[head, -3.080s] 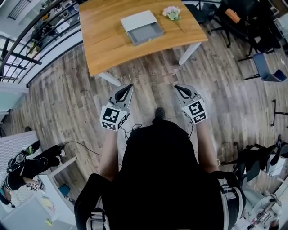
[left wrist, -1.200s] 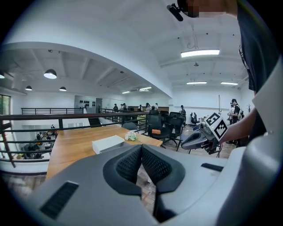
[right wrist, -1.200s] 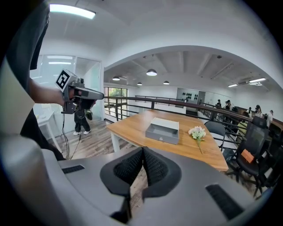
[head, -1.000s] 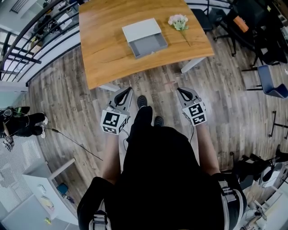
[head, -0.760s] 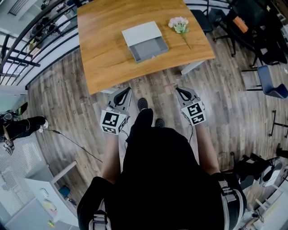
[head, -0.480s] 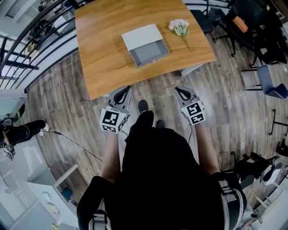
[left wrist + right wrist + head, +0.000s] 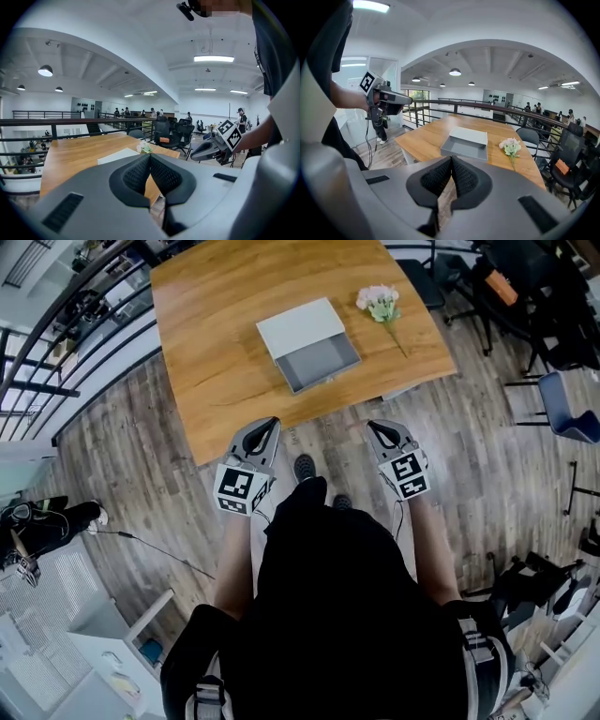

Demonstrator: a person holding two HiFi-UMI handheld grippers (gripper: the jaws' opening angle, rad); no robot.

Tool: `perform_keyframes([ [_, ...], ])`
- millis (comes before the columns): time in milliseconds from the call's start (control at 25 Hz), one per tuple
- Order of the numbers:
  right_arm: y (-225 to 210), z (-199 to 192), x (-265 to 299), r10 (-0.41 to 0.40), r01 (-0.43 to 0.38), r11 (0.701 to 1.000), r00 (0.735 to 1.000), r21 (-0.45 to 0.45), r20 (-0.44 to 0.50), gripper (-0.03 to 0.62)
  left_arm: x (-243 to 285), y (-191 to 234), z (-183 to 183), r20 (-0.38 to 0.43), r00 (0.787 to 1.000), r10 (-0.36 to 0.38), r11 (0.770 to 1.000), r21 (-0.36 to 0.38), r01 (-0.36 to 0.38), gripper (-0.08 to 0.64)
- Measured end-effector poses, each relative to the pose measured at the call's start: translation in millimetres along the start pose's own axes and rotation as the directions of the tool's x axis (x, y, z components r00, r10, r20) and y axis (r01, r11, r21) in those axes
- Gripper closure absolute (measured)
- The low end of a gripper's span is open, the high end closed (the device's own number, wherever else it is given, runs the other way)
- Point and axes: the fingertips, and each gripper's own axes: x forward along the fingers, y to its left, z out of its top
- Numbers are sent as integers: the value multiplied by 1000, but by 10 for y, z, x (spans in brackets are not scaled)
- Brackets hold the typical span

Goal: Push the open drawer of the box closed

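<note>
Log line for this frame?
left claw shut, empty | right claw shut, empty | flat grey box's drawer open, untouched | box on light wooden table

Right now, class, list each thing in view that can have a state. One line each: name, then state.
drawer: open, pulled out of the box toward the person, looks empty
box: flat on the table, not yet closed
flowers: lying on the table, right of the box, apart from it
left tool: shut, empty, short of the drawer
right tool: shut, empty, short of the drawer
</note>
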Motion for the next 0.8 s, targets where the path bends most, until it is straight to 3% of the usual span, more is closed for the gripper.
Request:
perform_keyframes([
  [800, -178, 307, 607, -93, 95, 994, 995, 49, -41, 575, 447, 686, 228, 5, 992, -129, 990, 53, 128, 537],
])
